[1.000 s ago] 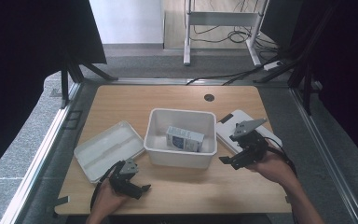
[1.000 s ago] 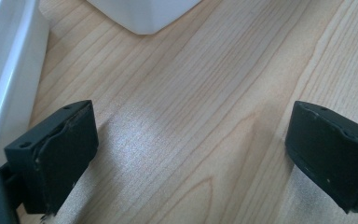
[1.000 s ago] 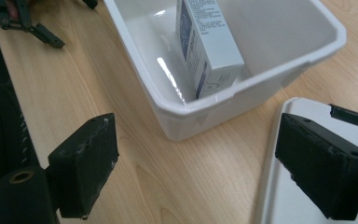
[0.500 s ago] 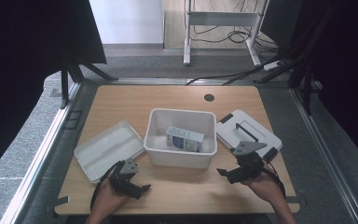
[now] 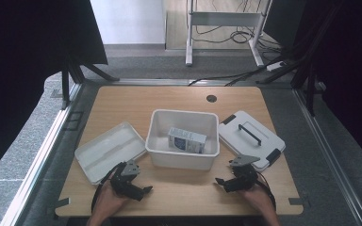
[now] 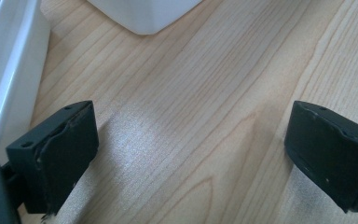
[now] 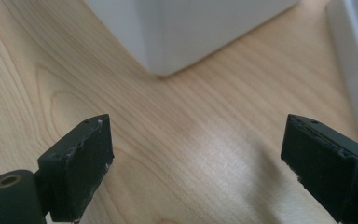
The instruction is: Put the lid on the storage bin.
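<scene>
Bare tabletop [image 5: 184, 188] open between both grippers; blocked at twelve o'clock by white bin [image 5: 183, 157], flanked by tray [image 5: 108, 149] and lid [image 5: 250, 139].

Both hands come in from the near edge of the table, each wrapped around a gripper held low over the wood. The left gripper [image 5: 139, 188] sits by the near left corner, its jaws spread wide with nothing between them. The right gripper [image 5: 227, 181] sits toward the near right, jaws likewise wide apart and empty, its grey plate on top.
</scene>
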